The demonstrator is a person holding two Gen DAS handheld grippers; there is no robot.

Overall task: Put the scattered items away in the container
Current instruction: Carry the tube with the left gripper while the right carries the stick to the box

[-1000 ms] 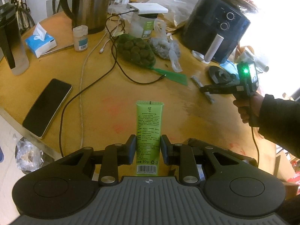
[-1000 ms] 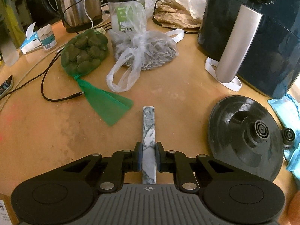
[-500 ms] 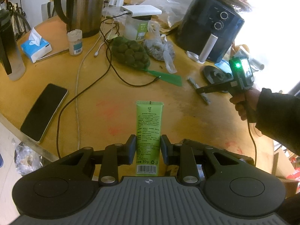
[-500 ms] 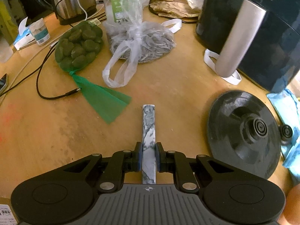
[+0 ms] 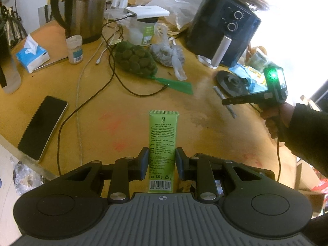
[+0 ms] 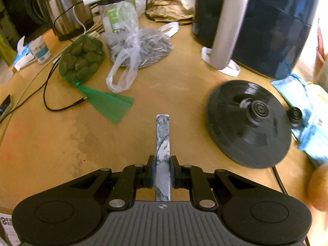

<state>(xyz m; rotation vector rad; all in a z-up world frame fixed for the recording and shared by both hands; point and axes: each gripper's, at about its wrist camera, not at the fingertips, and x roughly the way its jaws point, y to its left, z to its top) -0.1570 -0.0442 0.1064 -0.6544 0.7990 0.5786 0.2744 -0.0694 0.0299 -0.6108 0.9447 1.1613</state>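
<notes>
Crowding the table (image 5: 127, 110), cables, kettle base (image 6: 249, 123); jaws grasping green tube (image 5: 163, 141), marbled stick (image 6: 163, 151).

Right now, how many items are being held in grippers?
2. The green tube is clamped in the left gripper; the marbled bar is clamped in the right gripper.

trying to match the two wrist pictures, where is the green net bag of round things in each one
Left wrist view: the green net bag lies on the table above centre, left of the clear plastic bag.
Right wrist view: it sits at upper left, its loose green tail trailing toward the centre.
Shared landmark: the black air fryer, upper right in both views.
</notes>
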